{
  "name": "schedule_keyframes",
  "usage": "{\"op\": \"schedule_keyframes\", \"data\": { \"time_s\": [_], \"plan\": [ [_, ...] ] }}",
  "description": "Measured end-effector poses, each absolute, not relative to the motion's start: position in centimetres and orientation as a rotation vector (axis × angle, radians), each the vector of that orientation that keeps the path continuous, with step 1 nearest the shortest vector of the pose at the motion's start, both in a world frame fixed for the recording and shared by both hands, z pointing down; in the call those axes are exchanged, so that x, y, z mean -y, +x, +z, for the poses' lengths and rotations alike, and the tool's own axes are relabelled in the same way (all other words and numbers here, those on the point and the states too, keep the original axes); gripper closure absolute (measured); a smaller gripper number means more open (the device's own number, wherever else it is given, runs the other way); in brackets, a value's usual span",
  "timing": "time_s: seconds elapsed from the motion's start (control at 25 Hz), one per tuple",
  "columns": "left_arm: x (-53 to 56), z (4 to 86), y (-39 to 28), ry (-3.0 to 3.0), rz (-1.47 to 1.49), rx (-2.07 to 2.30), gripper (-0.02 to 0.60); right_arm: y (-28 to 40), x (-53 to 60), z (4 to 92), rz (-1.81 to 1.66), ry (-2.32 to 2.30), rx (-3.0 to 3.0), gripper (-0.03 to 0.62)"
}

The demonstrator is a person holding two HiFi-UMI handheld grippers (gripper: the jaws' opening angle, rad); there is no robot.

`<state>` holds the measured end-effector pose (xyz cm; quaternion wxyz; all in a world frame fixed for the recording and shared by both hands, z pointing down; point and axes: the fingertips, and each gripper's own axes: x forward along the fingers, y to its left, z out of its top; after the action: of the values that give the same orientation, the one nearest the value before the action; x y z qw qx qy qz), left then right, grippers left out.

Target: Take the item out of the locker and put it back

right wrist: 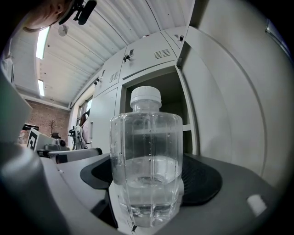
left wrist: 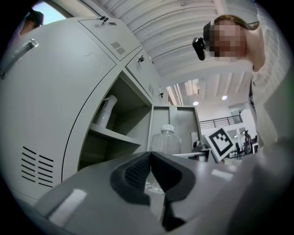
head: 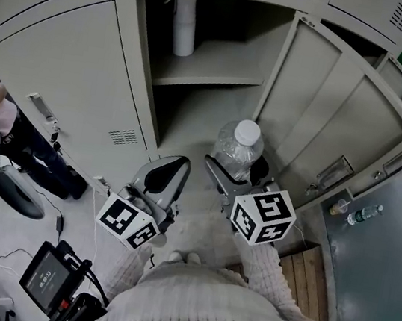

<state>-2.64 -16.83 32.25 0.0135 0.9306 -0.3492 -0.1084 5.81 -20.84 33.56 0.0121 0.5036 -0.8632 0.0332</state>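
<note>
A clear plastic water bottle (head: 237, 149) with a white cap stands upright between the jaws of my right gripper (head: 235, 175), which is shut on it just outside the open locker (head: 202, 81). In the right gripper view the bottle (right wrist: 147, 165) fills the middle, about half full of water, with the black pads (right wrist: 202, 179) against its sides. My left gripper (head: 167, 175) hangs left of the bottle, jaws shut with nothing between them. In the left gripper view the black pads (left wrist: 138, 176) meet, and the bottle (left wrist: 166, 140) shows beyond them.
The locker door (head: 327, 130) stands open to the right. A white cylinder (head: 184, 29) stands on the upper shelf (head: 211, 73). Closed locker doors (head: 71, 75) flank the left. A small bottle (head: 363, 214) lies at right; a device with cables (head: 50, 276) sits on the floor at left.
</note>
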Motion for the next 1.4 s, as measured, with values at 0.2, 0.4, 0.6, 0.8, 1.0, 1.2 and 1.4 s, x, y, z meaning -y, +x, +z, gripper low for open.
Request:
{"op": "schedule_keyframes", "data": {
  "time_s": [0.2,0.4,0.6,0.8,1.0,1.2,1.4],
  "plan": [
    [17.2,32.2,-3.1,2.882,-0.361,1.090,0.574,5.5,21.5,33.7,0.106,1.561,2.692,0.168],
    [18.0,32.1,-3.8,2.869,-0.369,1.103,0.574,4.9,22.8,34.3,0.124,1.548,2.688,0.168],
    [18.9,32.5,-4.6,2.854,-0.368,1.137,0.574,3.8,24.5,34.9,0.113,1.499,2.690,0.168],
    [19.6,32.8,-5.2,2.837,-0.363,1.158,0.572,2.5,26.5,35.7,0.126,1.461,2.688,0.168],
    [20.6,32.7,-6.1,2.826,-0.370,1.188,0.574,1.4,28.5,36.6,0.138,1.427,2.691,0.168],
    [21.6,32.8,-6.6,2.817,-0.367,1.209,0.574,0.3,30.5,37.7,0.156,1.394,2.686,0.168],
    [22.7,33.1,-7.2,2.799,-0.365,1.228,0.574,-0.3,32.0,38.7,0.177,1.366,2.677,0.168]
  ]
}}
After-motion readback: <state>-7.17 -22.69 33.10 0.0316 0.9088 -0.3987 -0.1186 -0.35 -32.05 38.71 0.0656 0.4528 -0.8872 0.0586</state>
